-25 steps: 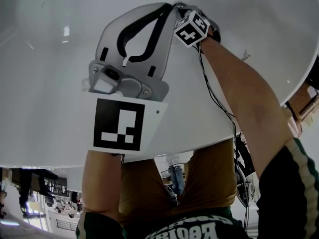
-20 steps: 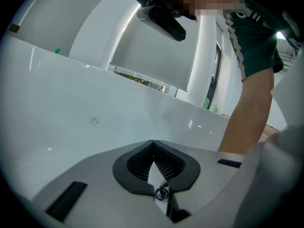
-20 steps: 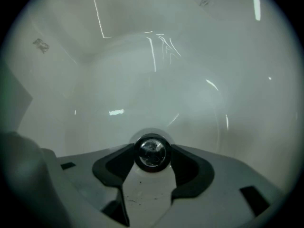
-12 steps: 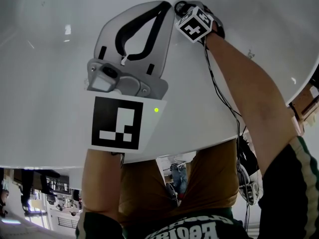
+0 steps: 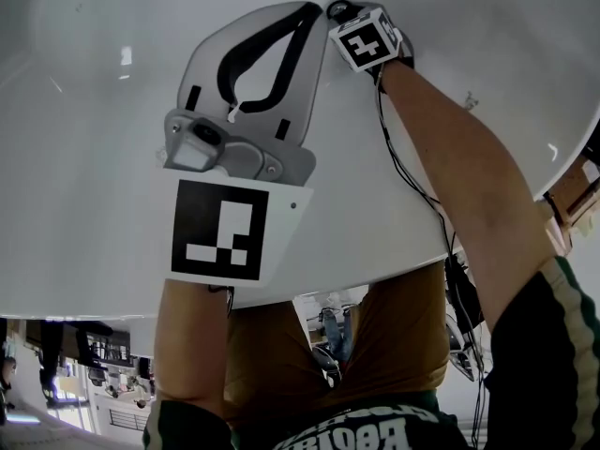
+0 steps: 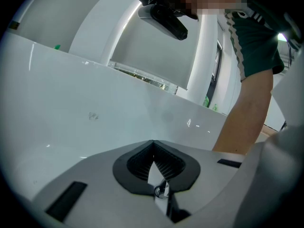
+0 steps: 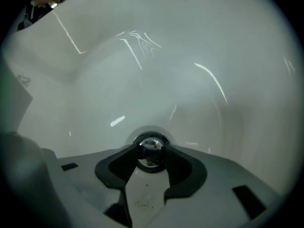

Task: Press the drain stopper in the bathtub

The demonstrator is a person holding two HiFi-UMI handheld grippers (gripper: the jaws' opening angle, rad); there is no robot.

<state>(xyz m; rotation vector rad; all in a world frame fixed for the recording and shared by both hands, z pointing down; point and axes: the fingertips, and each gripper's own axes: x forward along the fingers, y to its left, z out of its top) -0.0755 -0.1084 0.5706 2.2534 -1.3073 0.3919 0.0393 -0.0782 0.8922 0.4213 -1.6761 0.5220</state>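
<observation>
The chrome drain stopper (image 7: 151, 144) sits in the floor of the white bathtub (image 7: 199, 70). My right gripper (image 7: 151, 151) points straight down over it. Its jaws have just swung wide and eased in a little, and they stand open with the stopper showing in the gap between the black pads (image 7: 118, 164). In the head view only its marker cube (image 5: 367, 43) and the bare forearm (image 5: 469, 186) show. My left gripper (image 5: 312, 12) hangs shut above the tub wall (image 6: 95, 113), with its tips (image 6: 153, 142) meeting on nothing.
Black cables (image 5: 412, 186) run along the right forearm. The tub's curved rim (image 5: 394, 268) crosses the head view, with my brown trousers (image 5: 394, 345) and a room with furniture (image 5: 103, 401) below it. Something wooden (image 5: 574, 200) stands at the right edge.
The right gripper's marker cube has rolled slightly and shifted a little. A green light on the left gripper's tag plate, lit half a second ago, is off. The left gripper has held still.
</observation>
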